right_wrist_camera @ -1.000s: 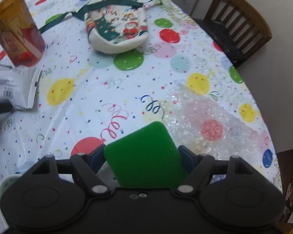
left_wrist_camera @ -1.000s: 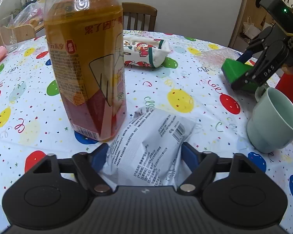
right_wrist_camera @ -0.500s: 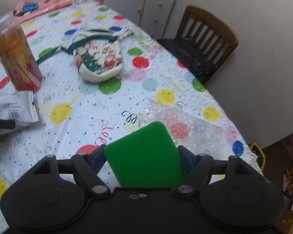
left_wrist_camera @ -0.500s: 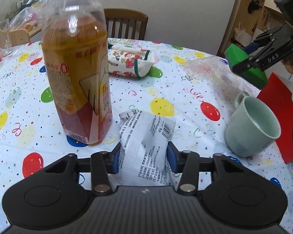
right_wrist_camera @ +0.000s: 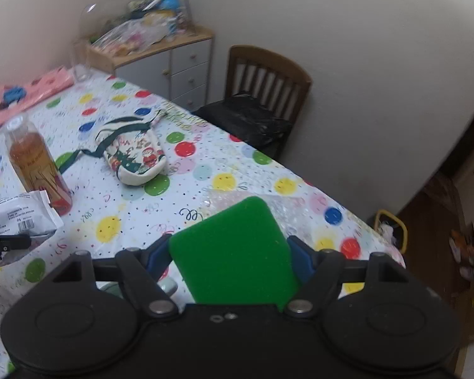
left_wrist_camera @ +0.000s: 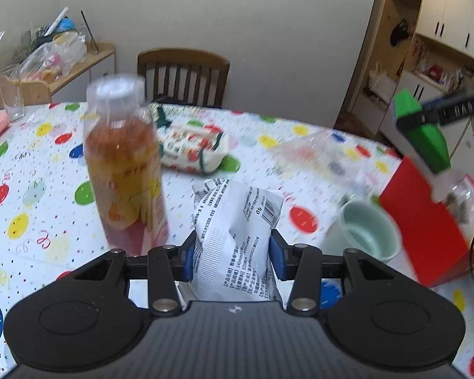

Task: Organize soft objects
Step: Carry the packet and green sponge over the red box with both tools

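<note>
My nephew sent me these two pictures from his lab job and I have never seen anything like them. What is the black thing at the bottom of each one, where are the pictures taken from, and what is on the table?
There is no robot here. A person holds a hand tool with a two-fingered claw in each hand, and each tool carries a wide-angle camera looking forward along its fingers. The black shape at the bottom is the tool itself.

One picture comes from the left claw, which is shut on a white packet. The other comes from the right claw, shut on a green sponge.

On the balloon-print tablecloth stand a bottle of amber drink and a pale green cup. A Christmas-print pouch and a sheet of bubble wrap lie there too, and a red board sits at the edge.
</note>
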`<state>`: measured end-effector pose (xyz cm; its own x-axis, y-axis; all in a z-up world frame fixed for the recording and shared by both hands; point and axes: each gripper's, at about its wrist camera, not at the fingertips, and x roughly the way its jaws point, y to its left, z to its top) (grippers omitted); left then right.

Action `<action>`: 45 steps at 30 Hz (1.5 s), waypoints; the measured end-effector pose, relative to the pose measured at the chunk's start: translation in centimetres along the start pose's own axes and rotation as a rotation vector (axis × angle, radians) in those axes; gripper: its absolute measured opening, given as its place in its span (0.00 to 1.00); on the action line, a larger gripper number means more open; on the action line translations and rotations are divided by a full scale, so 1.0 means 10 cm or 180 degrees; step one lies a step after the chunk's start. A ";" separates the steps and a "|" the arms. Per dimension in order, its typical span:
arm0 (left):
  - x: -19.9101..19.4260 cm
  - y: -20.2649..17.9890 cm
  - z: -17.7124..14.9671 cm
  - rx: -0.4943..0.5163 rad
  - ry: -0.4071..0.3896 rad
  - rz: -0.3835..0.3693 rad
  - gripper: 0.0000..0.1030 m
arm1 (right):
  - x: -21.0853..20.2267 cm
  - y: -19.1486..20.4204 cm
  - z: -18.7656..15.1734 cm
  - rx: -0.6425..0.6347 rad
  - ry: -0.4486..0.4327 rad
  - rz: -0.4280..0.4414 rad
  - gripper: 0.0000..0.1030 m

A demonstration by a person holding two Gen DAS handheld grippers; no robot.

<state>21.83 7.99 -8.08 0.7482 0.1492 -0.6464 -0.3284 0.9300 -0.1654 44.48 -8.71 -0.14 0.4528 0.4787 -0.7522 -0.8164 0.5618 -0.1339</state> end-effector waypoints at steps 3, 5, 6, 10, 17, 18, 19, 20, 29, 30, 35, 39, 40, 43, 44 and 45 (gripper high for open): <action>-0.13 -0.13 0.08 0.0008 -0.0081 -0.0069 0.43 | -0.20 -0.06 -0.12 0.0199 -0.0014 -0.0097 0.74; -0.21 -0.24 0.13 0.0078 -0.0158 -0.0108 0.43 | -0.35 -0.13 -0.22 0.0354 -0.0041 -0.0156 0.74; -0.25 -0.31 0.14 0.0120 -0.0199 -0.0122 0.43 | -0.43 -0.17 -0.27 0.0440 -0.0064 -0.0173 0.74; -0.35 -0.57 0.21 0.0200 -0.0283 -0.0222 0.43 | -0.70 -0.33 -0.50 0.0838 -0.0150 -0.0253 0.74; -0.42 -1.15 0.29 0.0290 -0.0283 -0.0480 0.43 | -1.12 -0.67 -0.92 0.1337 -0.0298 -0.0409 0.74; -0.42 -1.25 0.30 0.0306 -0.0280 -0.0520 0.43 | -1.16 -0.71 -0.98 0.1395 -0.0309 -0.0453 0.74; -0.41 -1.34 0.30 0.0327 -0.0279 -0.0549 0.43 | -1.21 -0.77 -1.05 0.1460 -0.0316 -0.0489 0.74; -0.41 -1.44 0.30 0.0346 -0.0278 -0.0577 0.43 | -1.25 -0.82 -1.12 0.1526 -0.0330 -0.0513 0.74; -0.26 -2.29 0.35 0.0415 -0.0220 -0.0784 0.43 | -1.42 -1.34 -1.70 0.2188 -0.0395 -0.0738 0.74; -0.22 -2.37 0.35 0.0423 -0.0197 -0.0799 0.43 | -1.42 -1.39 -1.76 0.2230 -0.0395 -0.0738 0.74; 0.03 -2.76 0.33 0.0475 -0.0065 -0.0782 0.43 | -1.42 -1.56 -1.98 0.2368 -0.0403 -0.0749 0.74; 0.26 -3.02 0.33 0.0535 0.0034 -0.0712 0.43 | -1.39 -1.69 -2.10 0.2481 -0.0412 -0.0737 0.74; 0.33 -3.06 0.33 0.0532 0.0075 -0.0707 0.43 | -1.39 -1.73 -2.12 0.2511 -0.0411 -0.0730 0.74; 0.55 -3.17 0.36 0.0545 0.0184 -0.0685 0.43 | -1.32 -1.80 -2.18 0.2571 -0.0374 -0.0731 0.74; 0.62 -3.21 0.36 0.0566 0.0212 -0.0672 0.43 | -1.28 -1.81 -2.19 0.2585 -0.0355 -0.0731 0.74; 0.69 -3.25 0.36 0.0591 0.0233 -0.0642 0.43 | -1.24 -1.82 -2.20 0.2599 -0.0337 -0.0727 0.74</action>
<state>39.68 -20.01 -4.49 0.7420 -0.0634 -0.6674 -0.0609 0.9850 -0.1613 45.83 -39.75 -2.55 0.6391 0.3322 -0.6937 -0.2051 0.9429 0.2625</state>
